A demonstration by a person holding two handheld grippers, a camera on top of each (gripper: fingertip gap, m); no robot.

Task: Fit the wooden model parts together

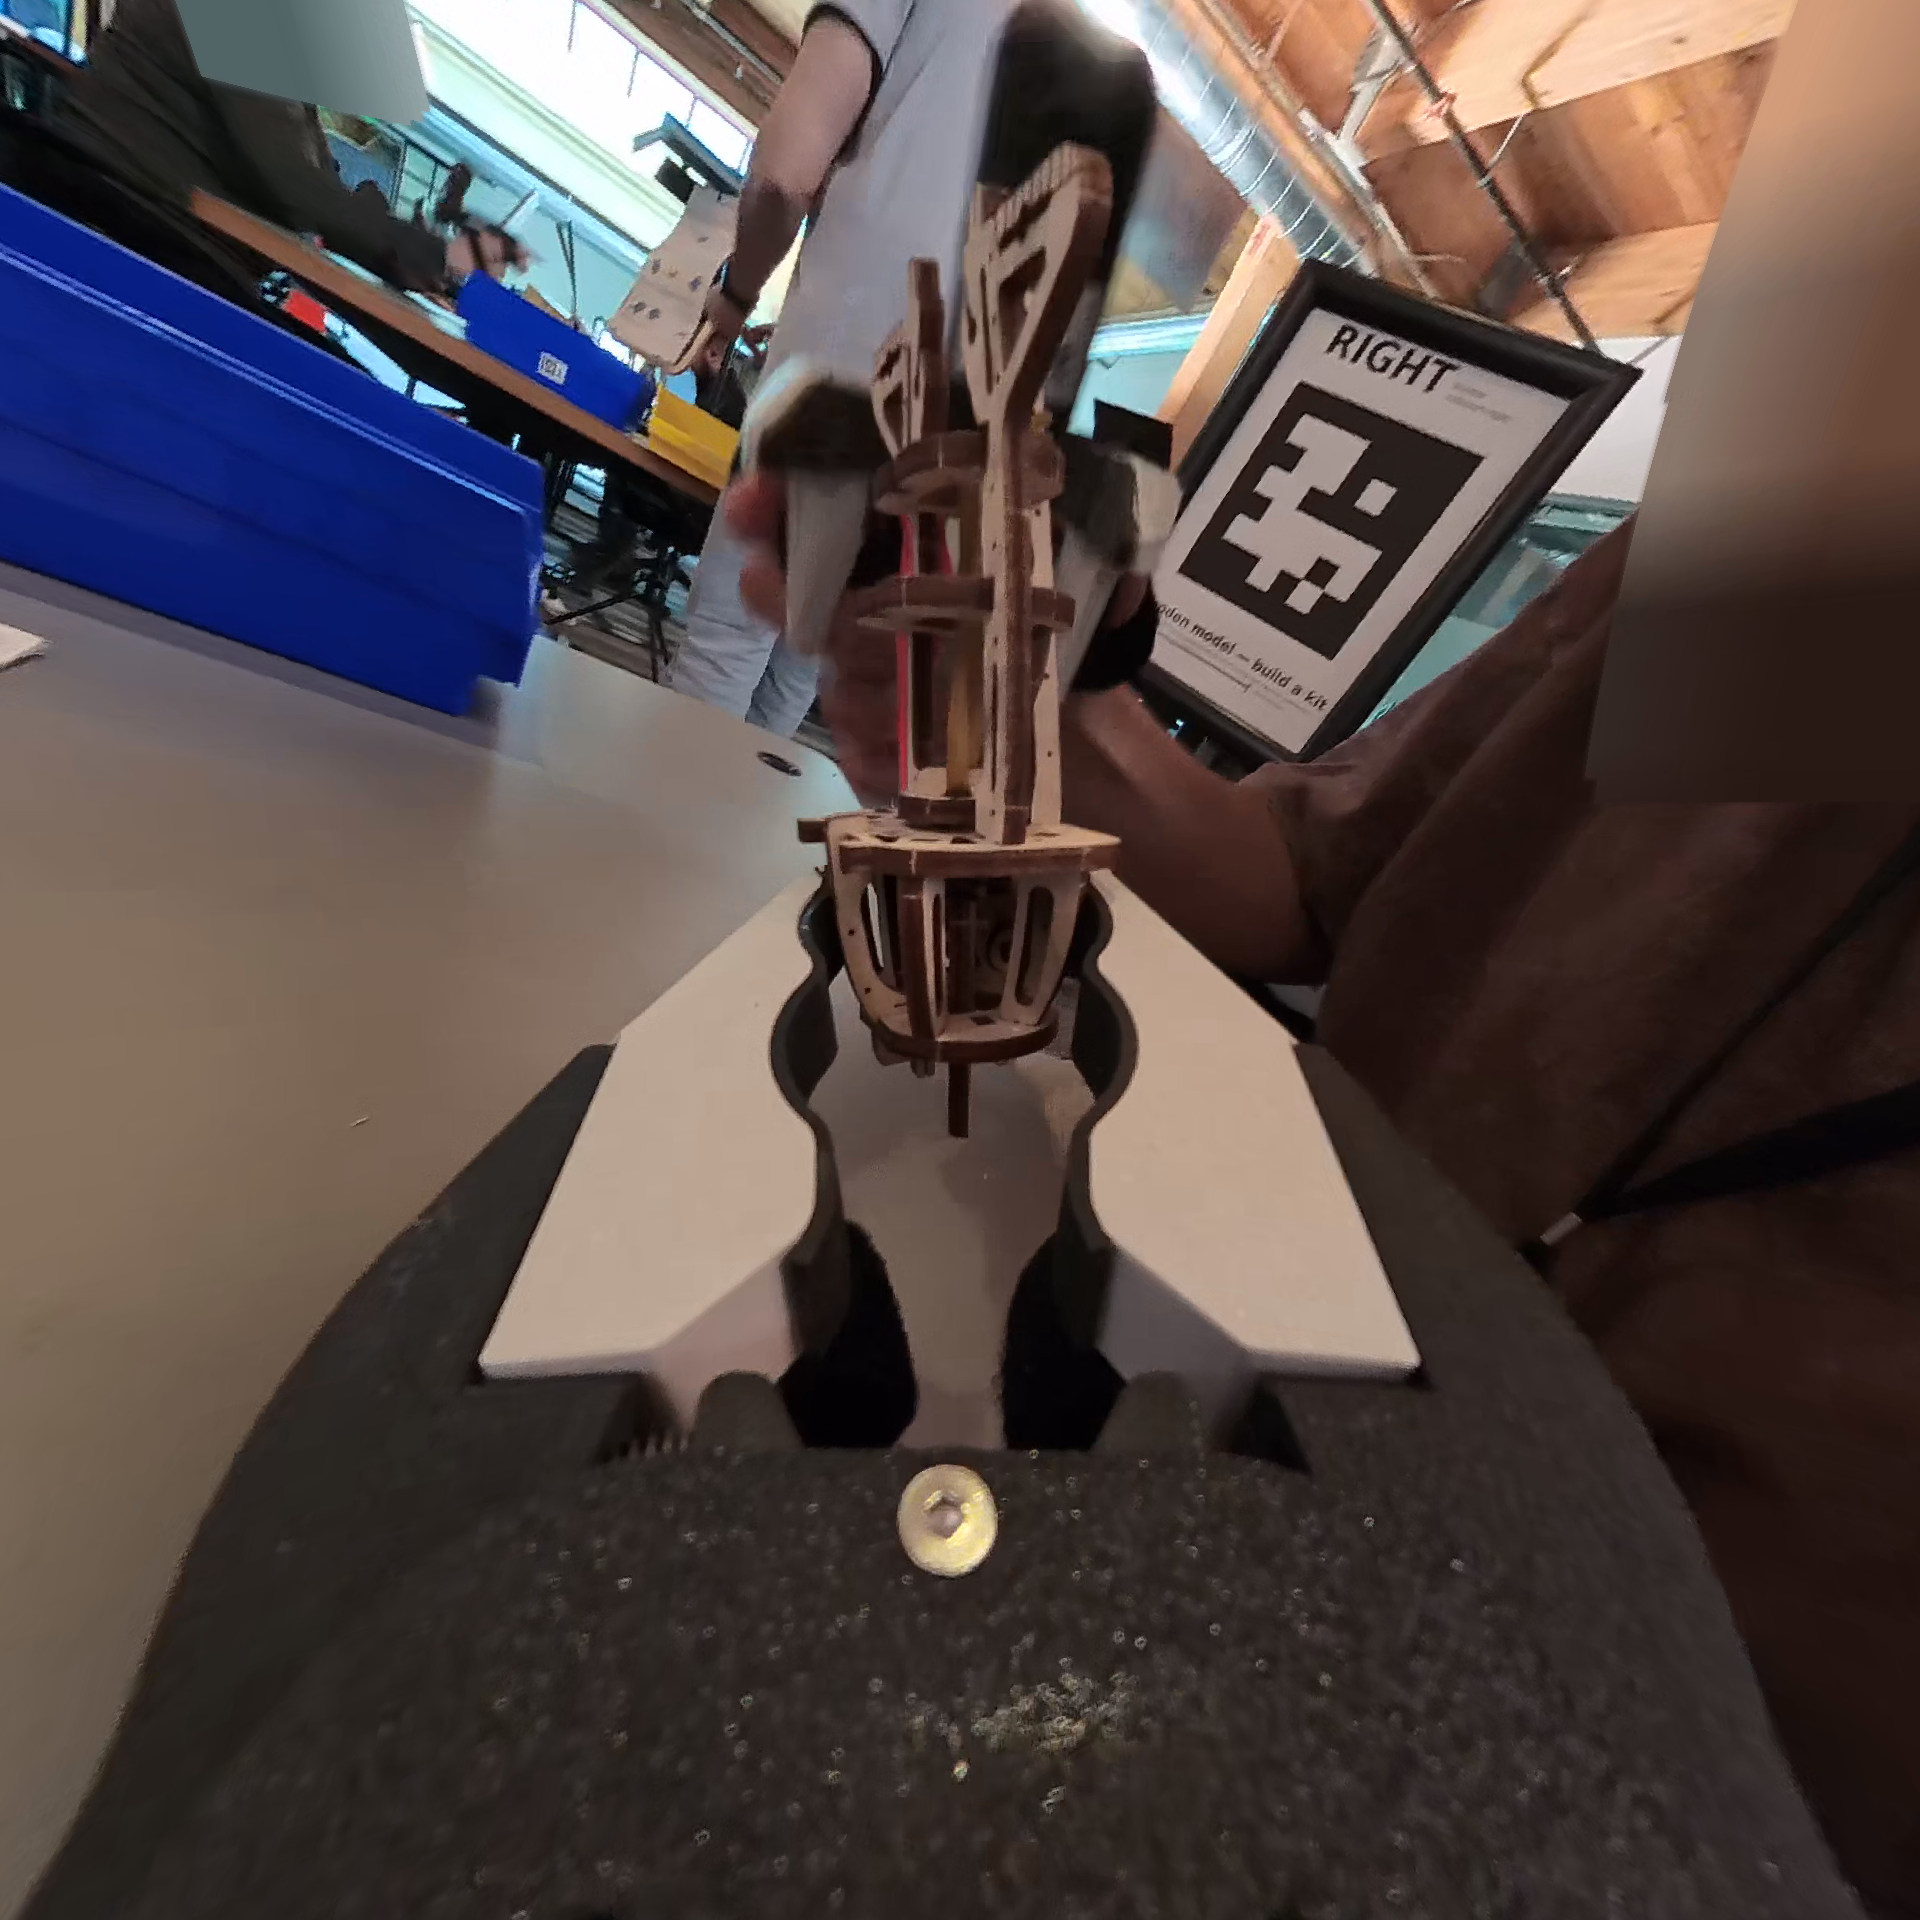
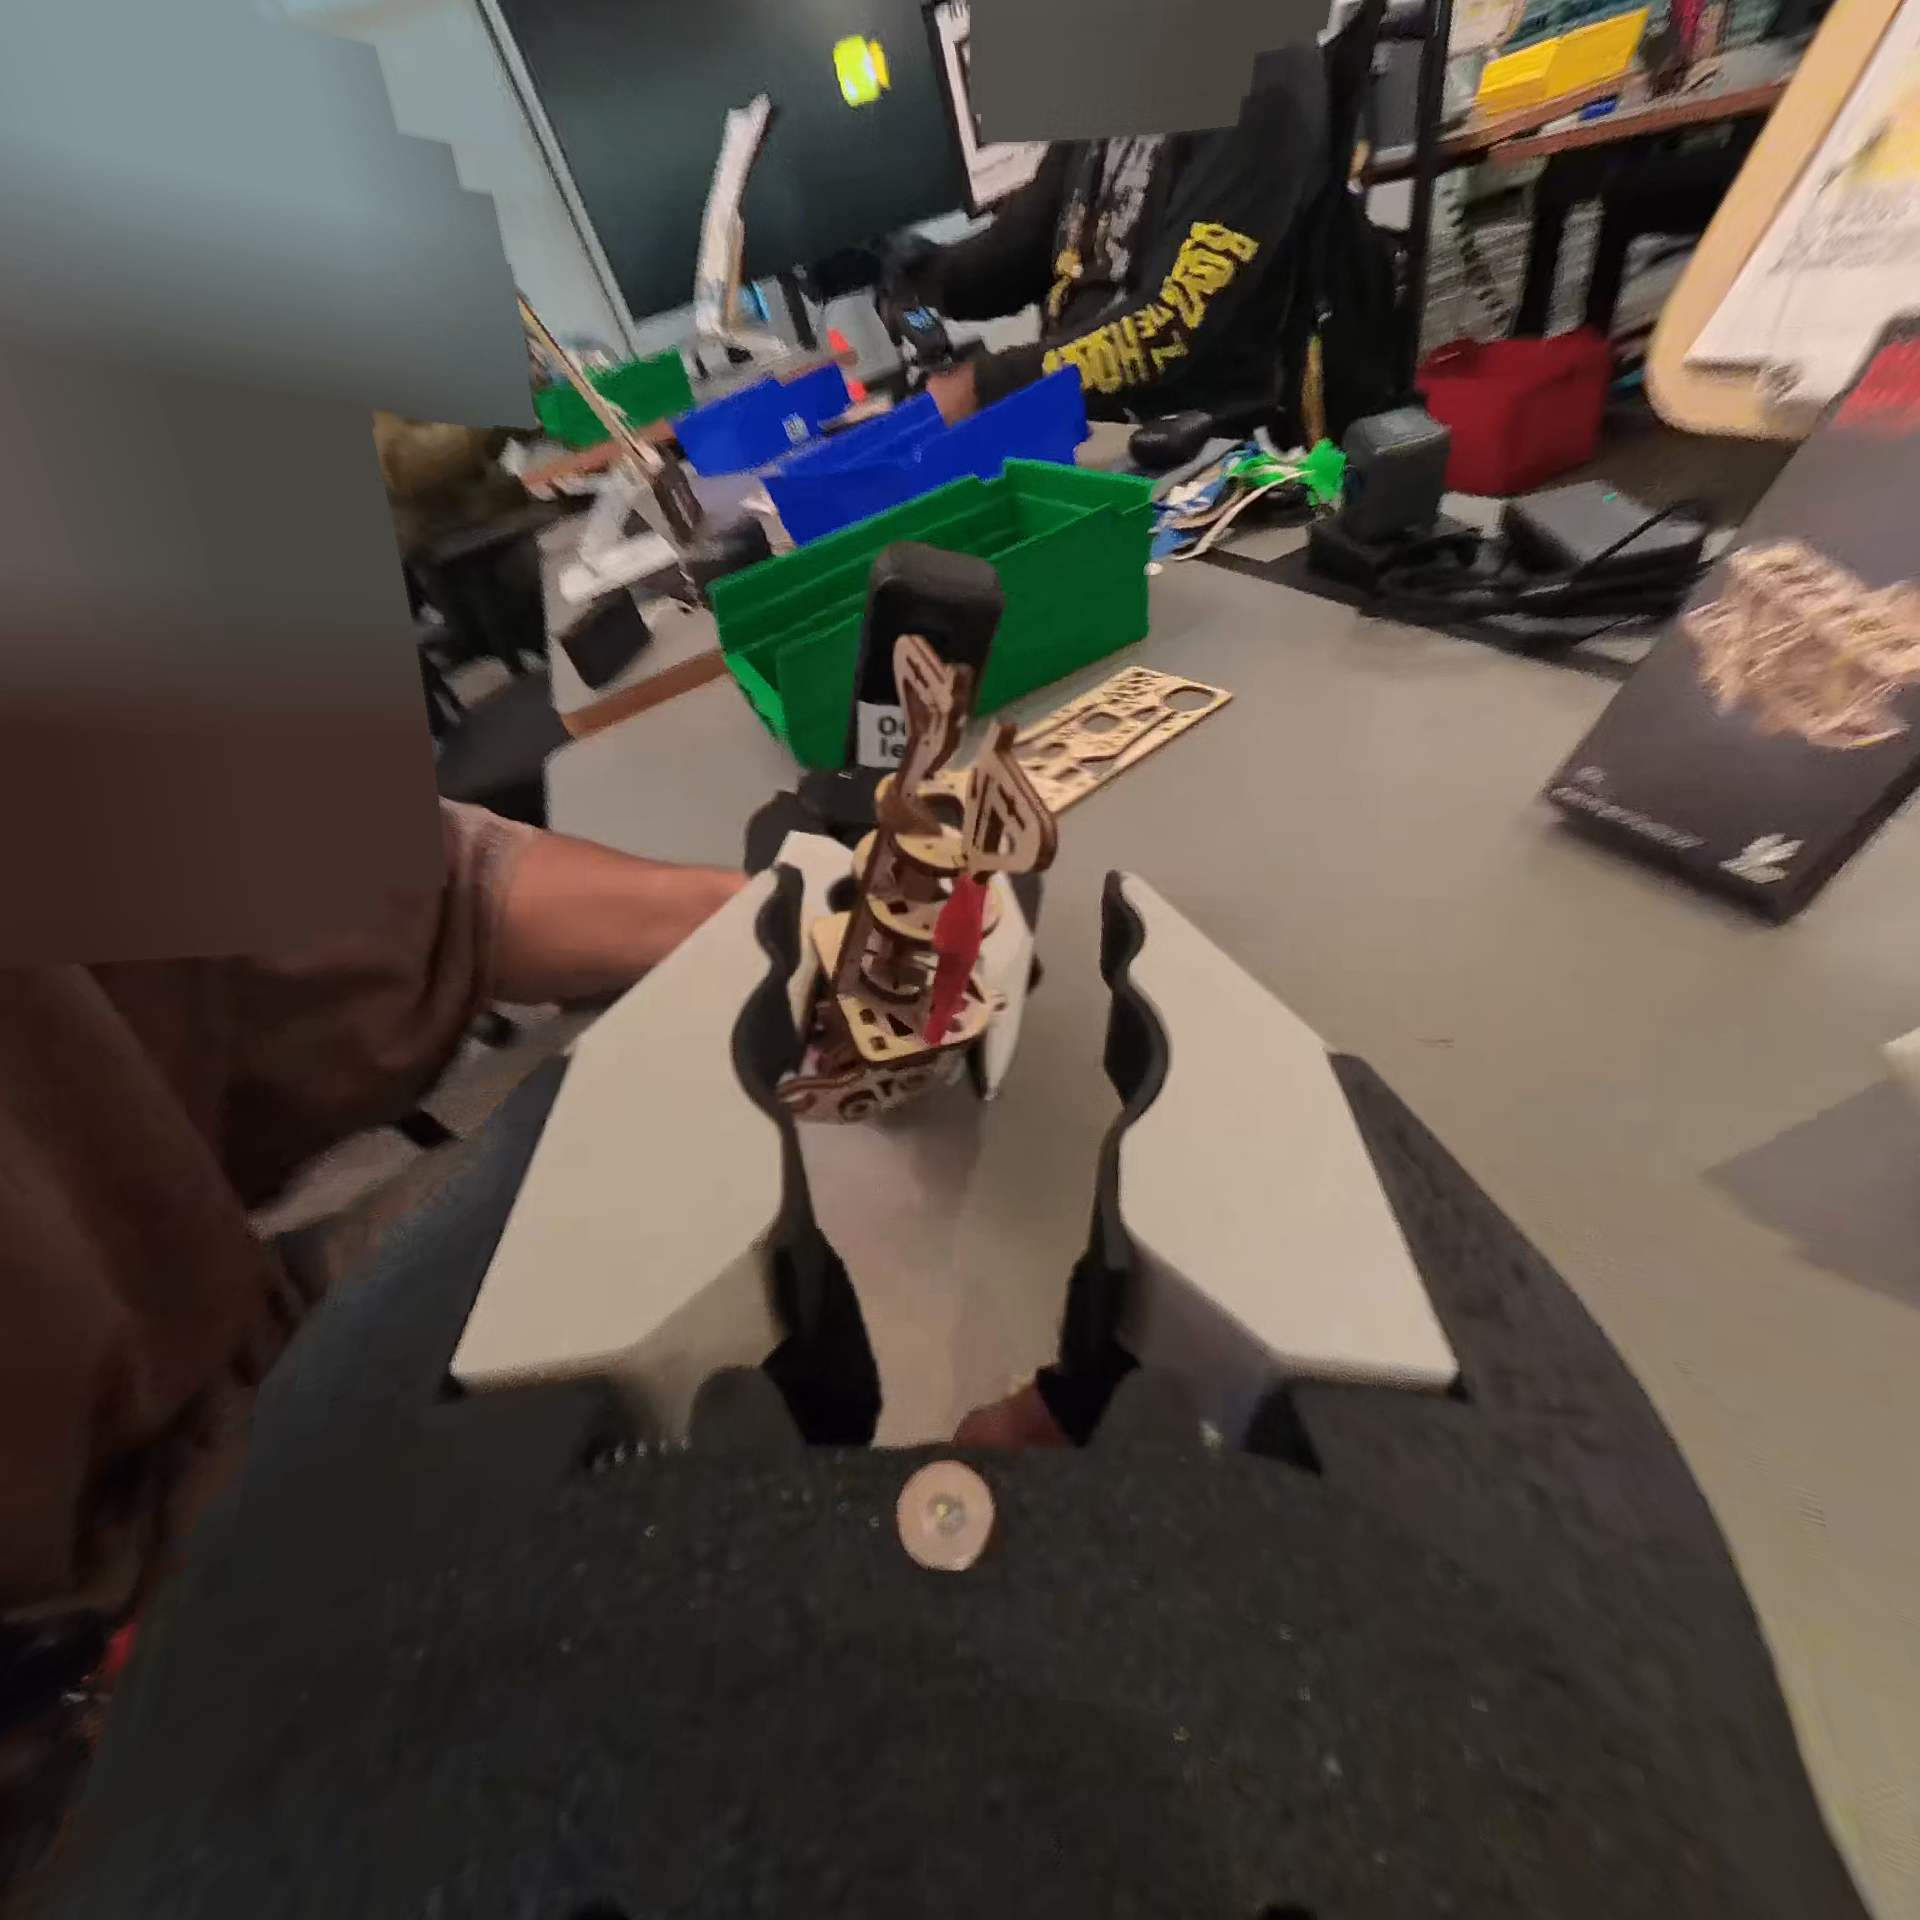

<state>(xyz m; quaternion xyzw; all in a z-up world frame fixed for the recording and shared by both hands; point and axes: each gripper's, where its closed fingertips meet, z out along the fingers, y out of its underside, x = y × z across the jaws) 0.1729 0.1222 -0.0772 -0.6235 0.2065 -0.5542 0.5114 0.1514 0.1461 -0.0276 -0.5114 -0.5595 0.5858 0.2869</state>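
Assembly looks well along, as far as I can judge: the model (image 1: pixel 961 748) already stands as one piece, a rounded, ribbed lower cage under a flat deck, a tall mast with stacked discs, and curved fretwork pieces at the top. What is left I cannot say for certain. A punched-out sheet (image 2: pixel 1117 732) lies flat on the table (image 2: pixel 1403 935) near a green bin (image 2: pixel 1039 582), many of its holes empty, so a good part of the pieces seems to be off it.

The model is held in the air over the table, between the two tools. The left gripper (image 1: pixel 951 961) is clamped on the lower cage, its jaws drawn in against the ribs on both sides. The right gripper (image 2: pixel 940 997) has its jaws apart; in the right wrist view the model sits against one jaw with a clear gap to the other, and in the left wrist view its fingers (image 1: pixel 821 561) straddle the mast without squeezing it.

The wood is thin pale ply, laser-cut, with dark burnt edges and slotted tab joints. A red strip (image 2: pixel 954 966) runs beside the mast, and a thin peg points down below the cage. The jaws are smooth and grey with wavy black pads, set in grainy black bodies.
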